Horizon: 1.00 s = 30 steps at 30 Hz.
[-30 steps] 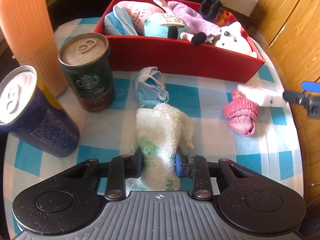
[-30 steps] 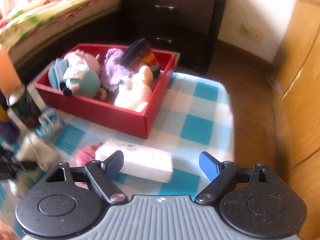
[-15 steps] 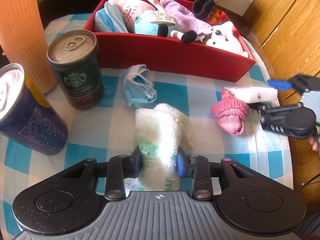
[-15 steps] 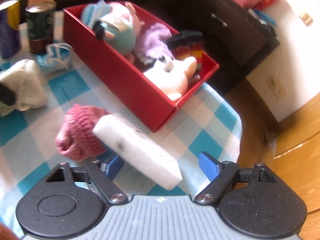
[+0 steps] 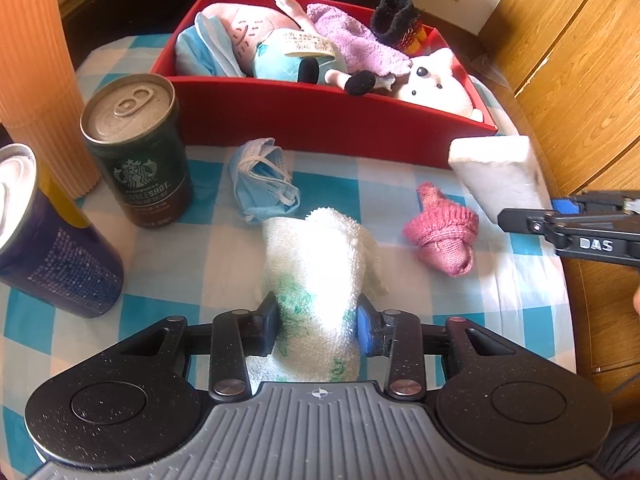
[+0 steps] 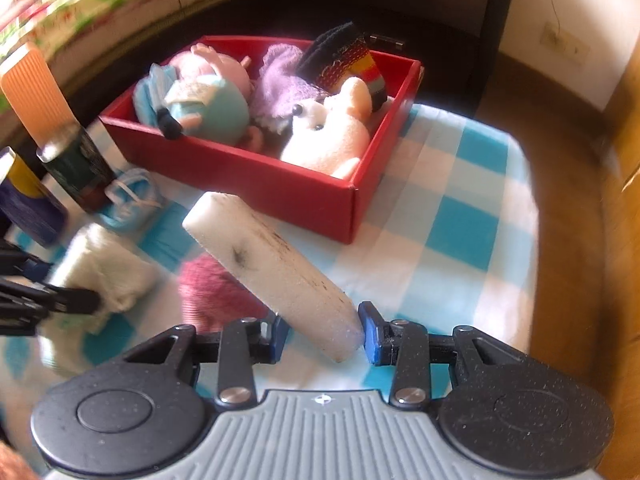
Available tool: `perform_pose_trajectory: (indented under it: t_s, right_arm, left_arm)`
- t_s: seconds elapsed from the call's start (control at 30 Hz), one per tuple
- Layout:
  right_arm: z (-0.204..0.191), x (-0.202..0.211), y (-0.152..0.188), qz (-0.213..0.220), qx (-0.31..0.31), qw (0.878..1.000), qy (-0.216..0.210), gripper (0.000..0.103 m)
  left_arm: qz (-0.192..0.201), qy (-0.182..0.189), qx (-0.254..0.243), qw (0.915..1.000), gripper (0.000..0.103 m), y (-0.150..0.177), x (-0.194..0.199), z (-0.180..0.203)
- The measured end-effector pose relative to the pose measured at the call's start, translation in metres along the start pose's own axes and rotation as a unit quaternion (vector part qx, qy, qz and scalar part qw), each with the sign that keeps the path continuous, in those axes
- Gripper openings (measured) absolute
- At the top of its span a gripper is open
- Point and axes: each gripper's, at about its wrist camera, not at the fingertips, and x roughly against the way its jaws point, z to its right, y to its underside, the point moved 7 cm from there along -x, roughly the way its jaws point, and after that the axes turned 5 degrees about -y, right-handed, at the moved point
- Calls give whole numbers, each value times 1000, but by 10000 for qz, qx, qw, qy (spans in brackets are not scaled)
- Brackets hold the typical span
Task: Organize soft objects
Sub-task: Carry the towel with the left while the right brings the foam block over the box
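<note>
My left gripper (image 5: pixel 318 324) has a white towel with green marks (image 5: pixel 320 256) between its pads on the checked cloth. The jaws are opening but still touch it on both sides. My right gripper (image 6: pixel 322 338) is closing on the near end of a white sponge block (image 6: pixel 264 256), which tilts up off the cloth beside the red box (image 6: pixel 280 196). The box holds plush toys and cloths. A pink knit piece (image 5: pixel 444 236) and a blue face mask (image 5: pixel 264 184) lie loose in front of the box.
A dark green coffee can (image 5: pixel 140 152), a blue can (image 5: pixel 48 240) and an orange ribbed cylinder (image 5: pixel 36 60) stand at the left. Wooden cabinet doors (image 5: pixel 580 60) lie past the table's right edge.
The right gripper's jaws went from wide apart to closed on the sponge block, whose far end rose off the cloth. The left gripper stayed on the towel.
</note>
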Motion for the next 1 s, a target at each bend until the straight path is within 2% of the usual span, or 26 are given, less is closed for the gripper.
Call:
perform_pose_trajectory:
  t_s: [0.27,0.5,0.8,1.0]
  right_arm:
    - [-10,21,8,109,-85,9998,-147,15]
    - [-22,43,12,311,-55,9992,-251,15]
    - [-33,64,-8,705,-138,9971,-270,15]
    - [-45,79,-32,1040,-127,9940,-305,15]
  left_arm:
    - [225,-136,-95,9996,33,-2,19,7]
    - [414,-222,18,9989,31,-7,38,9]
    - [869,-39,181,9960,31,-41,61,13]
    - [1265,-78,290,9915,32,-67,81,16]
